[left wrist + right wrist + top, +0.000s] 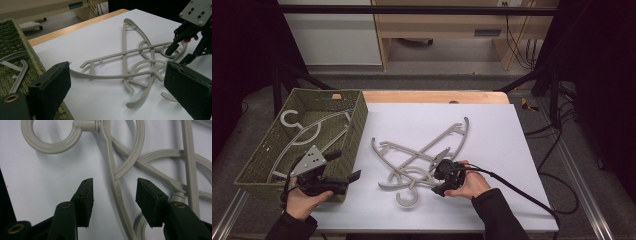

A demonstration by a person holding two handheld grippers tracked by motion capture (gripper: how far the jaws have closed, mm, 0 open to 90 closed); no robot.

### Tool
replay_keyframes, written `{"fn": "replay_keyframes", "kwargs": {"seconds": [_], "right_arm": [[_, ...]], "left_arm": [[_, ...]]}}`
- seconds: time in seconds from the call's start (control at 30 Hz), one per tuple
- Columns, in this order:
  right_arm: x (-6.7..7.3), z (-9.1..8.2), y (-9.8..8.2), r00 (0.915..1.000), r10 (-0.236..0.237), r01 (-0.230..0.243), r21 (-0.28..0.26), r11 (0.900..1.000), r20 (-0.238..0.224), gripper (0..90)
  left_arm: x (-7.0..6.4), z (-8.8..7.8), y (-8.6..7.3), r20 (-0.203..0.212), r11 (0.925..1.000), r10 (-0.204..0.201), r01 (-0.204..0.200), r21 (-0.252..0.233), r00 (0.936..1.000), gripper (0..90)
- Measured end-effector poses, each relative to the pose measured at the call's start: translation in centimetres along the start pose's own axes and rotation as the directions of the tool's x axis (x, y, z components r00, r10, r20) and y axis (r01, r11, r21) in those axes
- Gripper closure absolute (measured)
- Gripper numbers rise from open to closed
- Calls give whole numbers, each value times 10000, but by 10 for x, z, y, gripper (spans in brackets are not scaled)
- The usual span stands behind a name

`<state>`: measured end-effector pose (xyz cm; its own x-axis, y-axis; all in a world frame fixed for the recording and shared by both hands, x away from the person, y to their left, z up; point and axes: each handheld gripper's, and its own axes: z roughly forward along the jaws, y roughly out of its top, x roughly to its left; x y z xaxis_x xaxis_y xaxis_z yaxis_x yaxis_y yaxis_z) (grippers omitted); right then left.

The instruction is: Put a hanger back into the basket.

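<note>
Table: white, bears everything.
Basket: left side, hangers inside.
Hangers: tangled mid-table, just right of basket.
Left gripper: wide open, empty, beside basket.
Right gripper: half-open astride one hanger arm, apparently not touching.

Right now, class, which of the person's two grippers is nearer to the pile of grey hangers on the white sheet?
Right. The right gripper straddles an arm of the hangers, jaws apart. The left gripper waits beside the basket, clear of the pile.
</note>
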<state>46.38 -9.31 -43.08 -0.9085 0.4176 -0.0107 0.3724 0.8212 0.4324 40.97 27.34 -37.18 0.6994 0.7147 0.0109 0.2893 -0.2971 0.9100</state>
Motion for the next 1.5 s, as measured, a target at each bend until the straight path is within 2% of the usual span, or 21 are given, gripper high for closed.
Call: {"fn": "replay_keyframes", "kwargs": {"seconds": [0.4, 0.6, 0.67, 0.97, 1.1, 1.3, 1.5], "right_arm": [[-4, 16, -1, 9992, -236, 262, 793, 9965, -337, 678], [-6, 18, -1, 9986, -422, 447, 833, 9955, -311, 770], [-7, 18, -1, 9986, -337, 370, 851, 9957, -398, 777], [-5, 17, -2, 9955, -745, 779, 584, 9953, -585, 821], [-5, 14, -2, 9969, -561, 587, 473, 9972, -548, 824], [-5, 8, -2, 9973, -460, 462, 21, 9989, -566, 827], [-2, 2, -1, 9980, -137, 116, -331, 9994, -615, 829]], "left_arm": [[-2, 3, -1, 38, 9999, 107, -107, 93, 9999, 69], [-2, 3, -1, 46, 9999, 106, -107, 105, 9999, 69], [-2, 3, -1, 32, 9999, 97, -98, 95, 9999, 69], [-2, 3, -1, 30, 9999, 115, -116, 103, 9999, 71], [-2, 2, -1, 21, 9999, 110, -110, 91, 9999, 71], [-2, 2, 0, 11, 9999, 105, -105, 88, 9999, 72], [-2, 1, 0, -1, 10000, 88, -88, 35, 10000, 72]]}}
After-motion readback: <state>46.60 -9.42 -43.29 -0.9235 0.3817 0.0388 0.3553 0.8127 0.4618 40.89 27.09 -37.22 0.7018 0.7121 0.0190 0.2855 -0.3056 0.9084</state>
